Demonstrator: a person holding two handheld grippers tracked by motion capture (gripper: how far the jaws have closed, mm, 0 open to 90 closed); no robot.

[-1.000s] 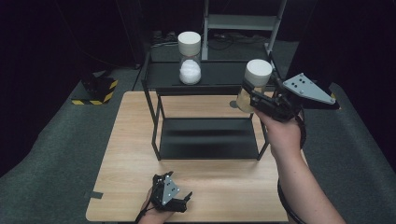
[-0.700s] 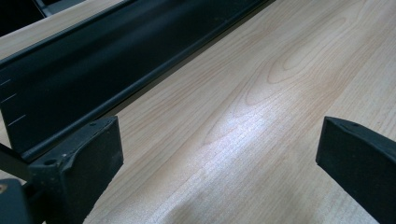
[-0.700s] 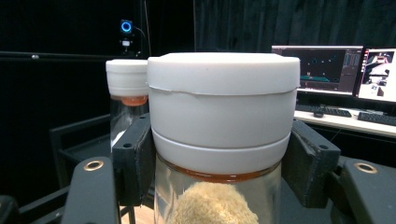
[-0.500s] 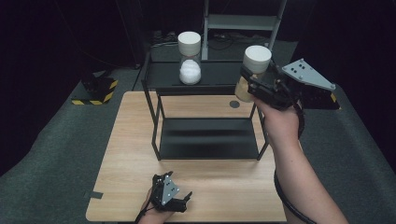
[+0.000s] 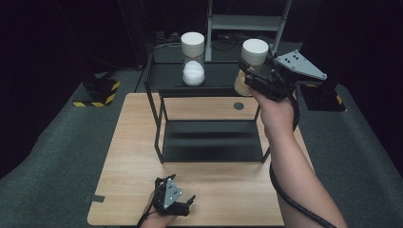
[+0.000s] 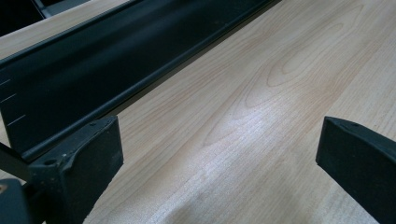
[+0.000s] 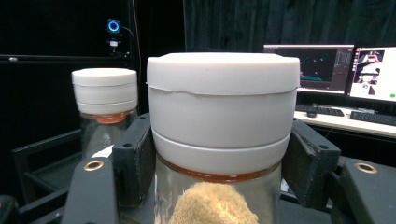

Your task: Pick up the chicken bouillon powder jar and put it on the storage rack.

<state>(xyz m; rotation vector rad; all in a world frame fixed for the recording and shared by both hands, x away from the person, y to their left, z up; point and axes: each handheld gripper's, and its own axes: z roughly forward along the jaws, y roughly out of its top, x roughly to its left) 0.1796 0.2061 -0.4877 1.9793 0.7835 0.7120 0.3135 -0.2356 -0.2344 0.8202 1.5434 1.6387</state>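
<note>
We see the right gripper (image 5: 254, 76) clenched on a glass jar (image 5: 250, 66) with a white lid, gripping it just below the lid. In the right gripper view the jar (image 7: 223, 140) stands upright between the two black jaws, its long axis vertical and its lid (image 7: 223, 74) pointing up; a tan, fluffy filling (image 7: 212, 205) shows through the glass. In the high view we find the jar held over the right end of the top shelf of a black metal rack (image 5: 209, 78); whether it touches the shelf we cannot tell. A second jar (image 5: 193, 59), also upright, with white filling, stands on that shelf to the left, well apart from the held one.

The left gripper (image 5: 183, 202) rests low at the near edge of the wooden table (image 5: 128, 156), and its jaws stand wide apart, released, with bare wood between them.
</note>
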